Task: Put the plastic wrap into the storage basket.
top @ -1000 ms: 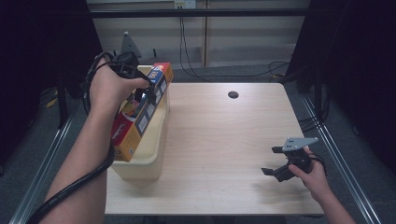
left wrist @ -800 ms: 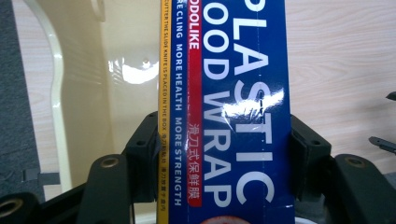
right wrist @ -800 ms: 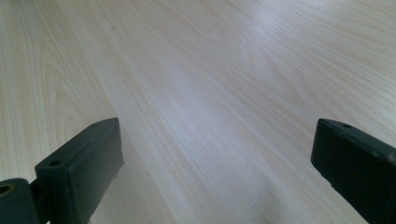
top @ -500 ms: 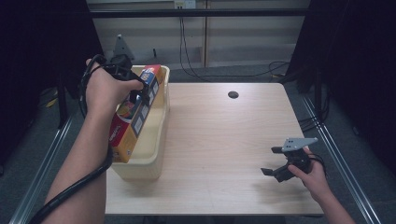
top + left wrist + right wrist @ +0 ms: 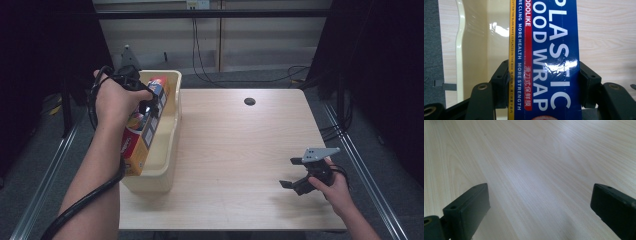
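A long plastic wrap box (image 5: pixel 142 135), blue with orange and yellow sides, lies lengthwise in the cream tub (image 5: pixel 170 145) at the table's left edge. My left gripper (image 5: pixel 147 107) is shut on the box near its far half, and a hand covers most of the gripper. In the left gripper view both black jaws press the sides of the blue plastic wrap box (image 5: pixel 546 57), with the tub's wall (image 5: pixel 460 50) to the left. My right gripper (image 5: pixel 292 172) hovers low over the table's front right, open, with bare wood between its jaws (image 5: pixel 536 200).
The light wooden table (image 5: pixel 240 150) has a dark cable hole (image 5: pixel 249 101) near its far edge. Metal rails run along both sides of the table. Cables hang behind it at the back wall.
My left gripper and the box have shifted left and settled lower into the tub. The right gripper has kept still.
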